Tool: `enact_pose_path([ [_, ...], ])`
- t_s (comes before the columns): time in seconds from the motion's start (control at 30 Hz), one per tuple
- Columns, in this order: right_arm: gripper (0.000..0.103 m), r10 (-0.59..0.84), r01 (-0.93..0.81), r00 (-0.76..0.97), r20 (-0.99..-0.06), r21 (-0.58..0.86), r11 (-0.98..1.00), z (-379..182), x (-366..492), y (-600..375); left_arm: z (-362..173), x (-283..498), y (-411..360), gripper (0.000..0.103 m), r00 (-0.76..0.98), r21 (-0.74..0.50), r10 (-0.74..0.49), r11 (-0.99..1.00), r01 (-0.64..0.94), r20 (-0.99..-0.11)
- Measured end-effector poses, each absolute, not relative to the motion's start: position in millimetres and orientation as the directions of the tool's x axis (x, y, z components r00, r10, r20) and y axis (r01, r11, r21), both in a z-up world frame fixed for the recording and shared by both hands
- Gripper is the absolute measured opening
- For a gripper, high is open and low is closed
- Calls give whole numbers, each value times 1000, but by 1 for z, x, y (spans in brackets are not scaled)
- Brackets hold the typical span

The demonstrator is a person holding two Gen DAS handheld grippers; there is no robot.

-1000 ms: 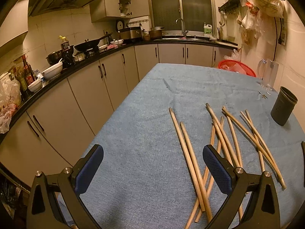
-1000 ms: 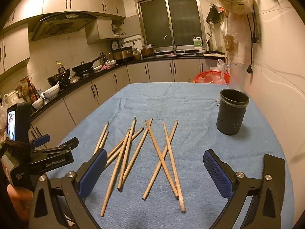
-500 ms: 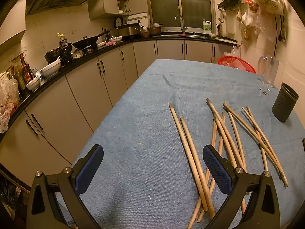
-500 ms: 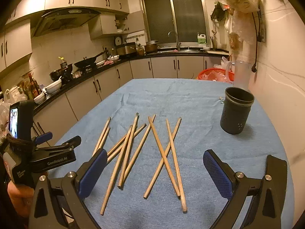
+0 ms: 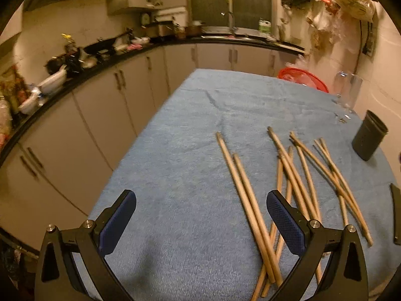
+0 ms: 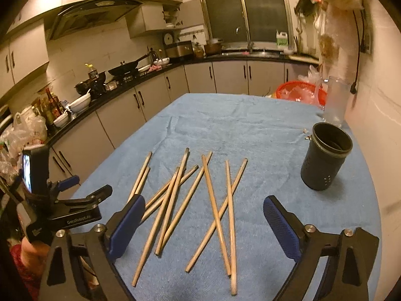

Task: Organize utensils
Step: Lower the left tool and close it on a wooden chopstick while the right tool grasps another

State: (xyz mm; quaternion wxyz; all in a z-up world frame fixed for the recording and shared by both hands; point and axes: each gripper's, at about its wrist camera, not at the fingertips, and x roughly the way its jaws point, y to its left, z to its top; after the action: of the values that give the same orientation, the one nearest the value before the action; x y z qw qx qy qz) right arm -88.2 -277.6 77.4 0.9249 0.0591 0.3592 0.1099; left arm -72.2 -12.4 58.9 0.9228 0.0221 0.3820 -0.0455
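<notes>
Several wooden chopsticks (image 6: pixel 213 200) lie scattered and crossed on the blue cloth of the table (image 6: pixel 238 125); in the left wrist view the chopsticks (image 5: pixel 295 183) spread to the right. A dark perforated holder cup (image 6: pixel 325 155) stands upright at the right, also seen as the cup (image 5: pixel 368 140). My right gripper (image 6: pixel 203 218) hovers above the near ends of the chopsticks, jaws wide and closing, pads touching nothing. My left gripper (image 5: pixel 200 218) is open over bare cloth, its right finger (image 5: pixel 283 215) just above two chopsticks. From the right wrist view the left gripper (image 6: pixel 75 205) is at the far left.
A clear glass pitcher (image 6: pixel 337 100) stands behind the cup by the wall. A red basket (image 6: pixel 300 91) sits past the table's far edge. Kitchen counters with pans and bowls (image 6: pixel 80 102) run along the left. A dark flat piece (image 5: pixel 396 215) lies at the right edge.
The right gripper has moved forward and slightly up over the chopsticks, and its jaws have narrowed a little. The left gripper tilted slightly; chopsticks and cup stay where they were.
</notes>
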Motion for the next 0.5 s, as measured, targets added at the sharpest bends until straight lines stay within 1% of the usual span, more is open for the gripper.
enact_pose_path([
  [0.1,83,260,-163,686,-680,205,965,82,-69,-286,62,-52,-6,100,648,-78,-149,987,137,-747],
  [0.13,80,267,-164,671,-692,212,963,82,-62,-288,62,-45,-6,95,627,-102,-176,983,152,-759],
  [0.17,73,268,-163,658,-704,214,963,82,-56,-289,61,-35,-5,86,597,-135,-205,978,162,-776],
  [0.2,69,275,-165,641,-716,221,961,81,-48,-289,59,-30,-5,81,577,-154,-218,975,160,-787],
  [0.23,69,286,-166,626,-725,234,958,80,-42,-290,56,-19,-3,73,536,-195,-249,968,157,-807],
  [0.27,62,295,-162,607,-738,248,955,78,-34,-290,52,-9,-2,68,497,-238,-286,958,159,-820],
  [0.3,56,301,-161,594,-746,257,953,77,-29,-290,50,-5,-1,66,478,-257,-299,954,153,-826],
  [0.37,54,313,-161,573,-757,271,949,77,-17,-289,46,11,1,53,435,-306,-333,943,133,-837],
  [0.4,50,318,-161,570,-758,276,948,78,-13,-289,45,14,1,49,430,-309,-335,942,131,-838],
  [0.43,50,326,-168,560,-762,281,945,79,-7,-289,43,21,-1,44,419,-302,-325,945,123,-848],
  [0.5,48,331,-167,547,-769,287,943,78,5,-288,43,29,-2,42,406,-306,-328,944,119,-853],
])
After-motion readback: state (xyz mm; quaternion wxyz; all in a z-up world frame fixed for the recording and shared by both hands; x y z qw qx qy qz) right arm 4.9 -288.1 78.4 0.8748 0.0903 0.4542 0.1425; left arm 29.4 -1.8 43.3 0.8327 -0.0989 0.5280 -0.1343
